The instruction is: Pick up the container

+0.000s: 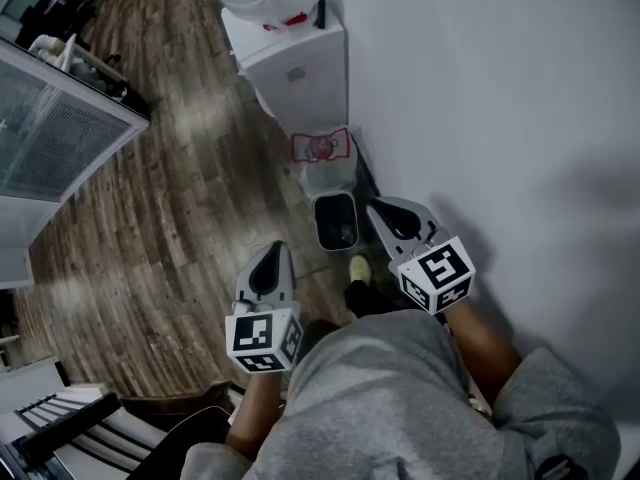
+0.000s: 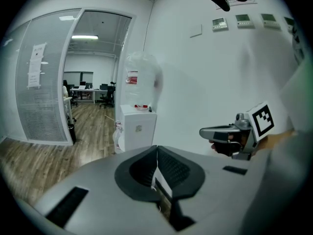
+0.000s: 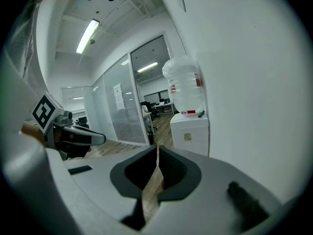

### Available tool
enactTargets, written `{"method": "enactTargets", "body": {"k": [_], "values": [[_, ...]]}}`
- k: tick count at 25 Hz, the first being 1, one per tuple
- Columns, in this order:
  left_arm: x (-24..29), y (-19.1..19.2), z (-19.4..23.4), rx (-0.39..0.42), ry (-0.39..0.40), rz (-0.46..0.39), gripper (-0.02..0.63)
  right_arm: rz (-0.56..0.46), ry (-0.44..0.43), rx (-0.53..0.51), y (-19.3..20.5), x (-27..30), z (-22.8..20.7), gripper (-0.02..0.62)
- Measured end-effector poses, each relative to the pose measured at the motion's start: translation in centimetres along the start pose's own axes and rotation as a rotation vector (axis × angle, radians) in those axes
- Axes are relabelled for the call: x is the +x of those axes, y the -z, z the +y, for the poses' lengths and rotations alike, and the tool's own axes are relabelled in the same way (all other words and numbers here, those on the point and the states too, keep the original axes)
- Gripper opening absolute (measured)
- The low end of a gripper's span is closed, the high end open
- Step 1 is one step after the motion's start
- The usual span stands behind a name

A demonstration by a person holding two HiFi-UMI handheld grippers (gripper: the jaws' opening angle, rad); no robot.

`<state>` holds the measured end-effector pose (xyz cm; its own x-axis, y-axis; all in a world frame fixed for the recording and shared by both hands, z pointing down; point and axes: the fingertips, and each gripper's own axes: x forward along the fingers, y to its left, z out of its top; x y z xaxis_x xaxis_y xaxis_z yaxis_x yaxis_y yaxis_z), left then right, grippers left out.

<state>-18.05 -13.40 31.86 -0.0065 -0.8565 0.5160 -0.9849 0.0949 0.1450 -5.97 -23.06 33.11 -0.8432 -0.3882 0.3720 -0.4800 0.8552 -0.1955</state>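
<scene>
A small dark open-topped container (image 1: 336, 221) stands on the wood floor against the white wall, below a white bin with red print (image 1: 325, 156). My left gripper (image 1: 272, 259) hangs in the air to the container's left and nearer me, jaws shut with nothing between them. My right gripper (image 1: 386, 214) hovers just right of the container, close to the wall, also shut and empty. The left gripper view shows its closed jaws (image 2: 157, 153) and the right gripper (image 2: 230, 133) beside the wall. The right gripper view shows its closed jaws (image 3: 157, 153) and the left gripper (image 3: 73, 137). Neither gripper view shows the container.
A white water dispenser (image 1: 297, 63) with a big bottle stands by the wall beyond the bins, also water dispenser (image 2: 138, 129) and water dispenser (image 3: 190, 131). A glass partition (image 1: 55, 128) is at the left. A yellow-toed shoe (image 1: 358, 267) is near the container.
</scene>
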Motion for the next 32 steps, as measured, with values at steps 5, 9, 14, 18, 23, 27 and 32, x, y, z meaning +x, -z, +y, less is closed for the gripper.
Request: {"method": "enactTargets", "body": {"k": [5, 9, 14, 18, 23, 27, 32], "values": [[1.9, -0.1, 1.0, 0.012, -0.016, 0.01, 0.015, 0.003, -0.004, 0.023, 0.1, 1.4, -1.1, 0.032], [3.0, 0.3, 1.5, 0.021, -0.016, 0.025, 0.015, 0.002, -0.014, 0.03, -0.1, 2.0, -1.0, 0.032], [4.5, 1.8, 2.3, 0.031, 0.005, 0.066, 0.015, 0.012, -0.006, 0.05, 0.3, 2.5, -0.8, 0.032], [6.4, 3.2, 3.3, 0.036, 0.037, 0.104, 0.015, 0.043, 0.012, 0.07, 1.5, 3.5, -0.7, 0.032], [9.5, 5.7, 6.0, 0.044, 0.071, 0.173, 0.015, 0.087, 0.046, 0.065, 3.4, 5.7, -0.8, 0.032], [12.6, 8.3, 8.2, 0.059, 0.118, 0.224, 0.017, 0.108, 0.077, 0.11, 5.4, 7.2, -1.4, 0.032], [17.0, 12.6, 9.7, 0.008, 0.236, 0.263, 0.018, 0.153, 0.113, 0.157, 9.2, 9.4, -2.2, 0.032]]}}
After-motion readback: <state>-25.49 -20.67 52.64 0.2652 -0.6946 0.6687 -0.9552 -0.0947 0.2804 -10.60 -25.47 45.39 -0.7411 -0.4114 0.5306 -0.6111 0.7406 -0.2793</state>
